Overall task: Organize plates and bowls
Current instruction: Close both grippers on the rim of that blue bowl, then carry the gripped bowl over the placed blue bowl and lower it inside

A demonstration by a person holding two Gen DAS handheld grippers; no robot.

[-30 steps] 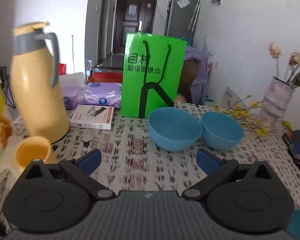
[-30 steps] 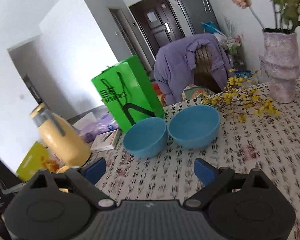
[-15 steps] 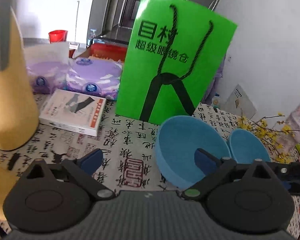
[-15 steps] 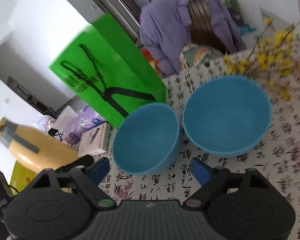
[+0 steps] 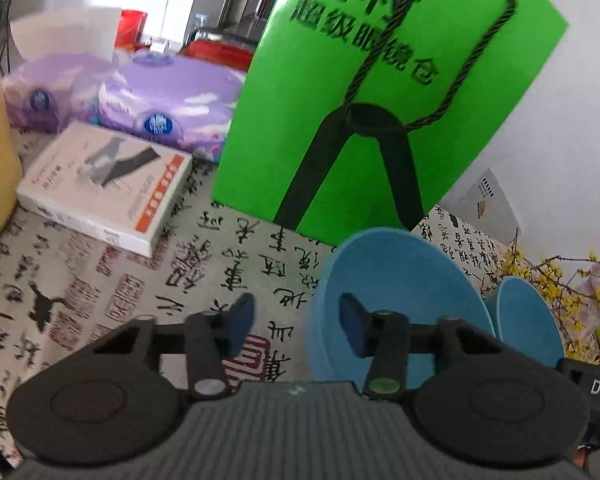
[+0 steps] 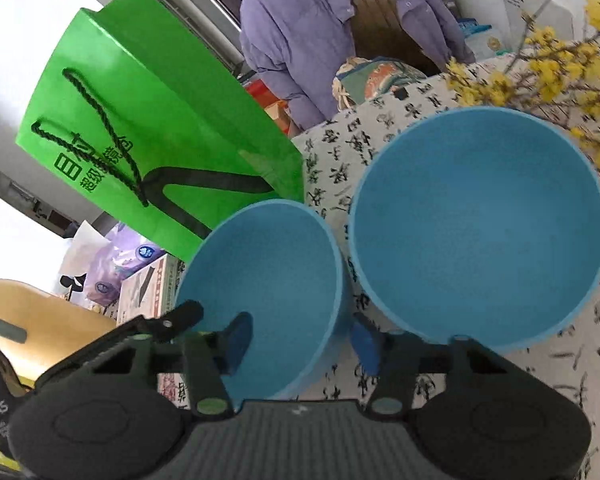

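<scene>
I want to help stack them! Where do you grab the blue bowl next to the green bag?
Take that blue bowl by its thin rim, from above on the near side, one finger inside, one outside. It stands upright and open, and its round body looks too wide to span. The right gripper and left gripper both straddle the rim like this, jaws open.

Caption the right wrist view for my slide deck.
Right hand-held gripper straddles the near blue bowl's rim beside a second bowl.
</scene>
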